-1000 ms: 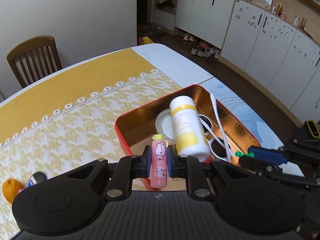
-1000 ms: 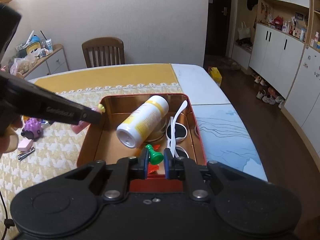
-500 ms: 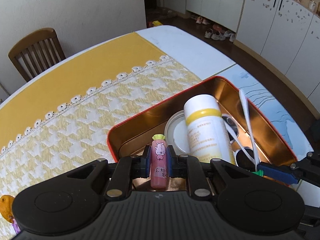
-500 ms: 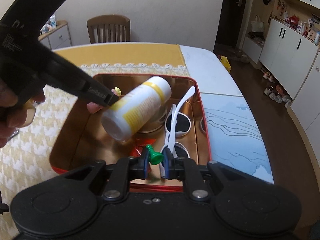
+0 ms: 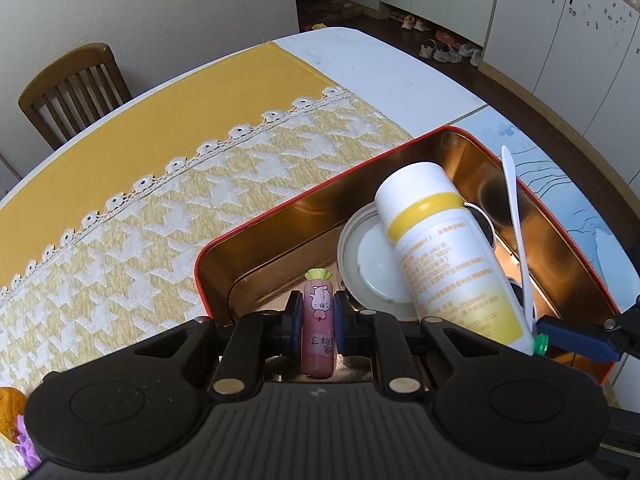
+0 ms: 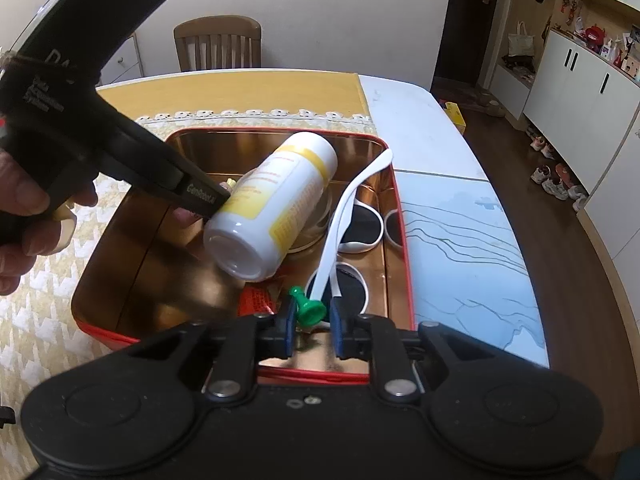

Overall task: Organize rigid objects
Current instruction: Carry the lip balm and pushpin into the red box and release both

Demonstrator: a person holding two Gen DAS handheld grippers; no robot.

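left claw (image 5: pixel 317 322): black, blue pads | right claw (image 6: pixel 313 324): black, blue pads, silver screws

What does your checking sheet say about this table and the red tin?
Surface: yellow patterned tablecloth on a white table.
Job's things: red tin holds a white-and-yellow bottle lying tilted, white sunglasses, a round white lid and a red packet.
Clutter: orange thing and purple toy on the cloth.
Grippers: left gripper shut on a pink tube, over the tin. Right gripper has just been opening, with a green pushpin between its jaws.
Cables: nothing seen.
Surroundings: wooden chair, white cupboards, shoes on the floor.
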